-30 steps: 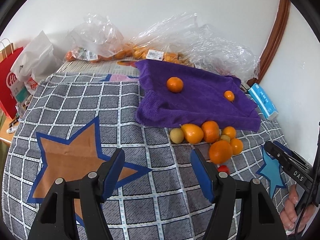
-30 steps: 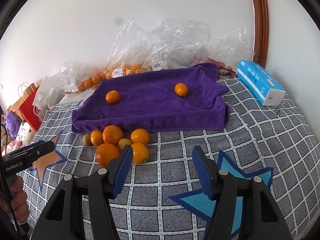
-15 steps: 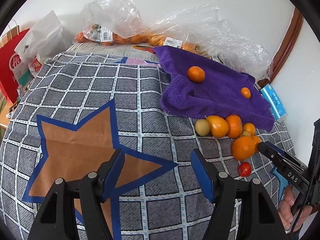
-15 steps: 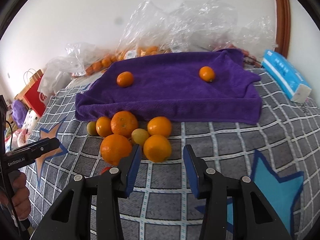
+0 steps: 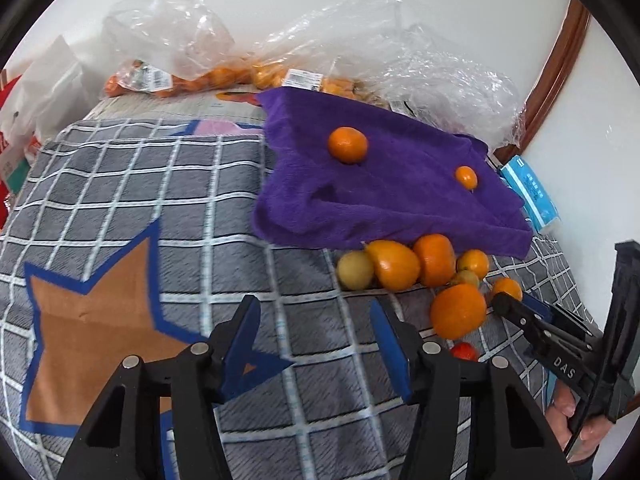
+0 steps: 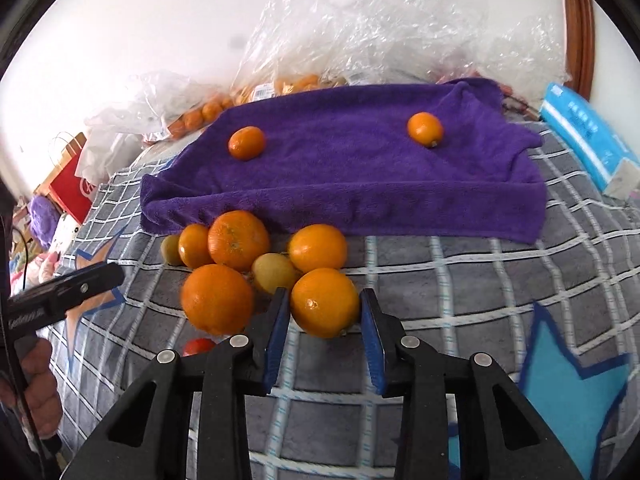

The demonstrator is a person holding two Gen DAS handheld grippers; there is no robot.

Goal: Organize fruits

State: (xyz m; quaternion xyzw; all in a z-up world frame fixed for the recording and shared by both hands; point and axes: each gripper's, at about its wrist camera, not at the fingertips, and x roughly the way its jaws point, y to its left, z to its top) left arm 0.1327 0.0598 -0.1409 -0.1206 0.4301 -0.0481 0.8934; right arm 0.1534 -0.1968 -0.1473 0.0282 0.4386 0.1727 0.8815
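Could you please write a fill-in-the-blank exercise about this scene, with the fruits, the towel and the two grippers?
1. Exactly ___ fruits lie on the purple towel.
2. The right gripper is closing around an ___ fruit.
3. Between the pads of the left gripper there is ___, only the checked cloth behind.
4. The small red fruit lies on the cloth, ___ the towel.

Missing words: two; orange; nothing; off
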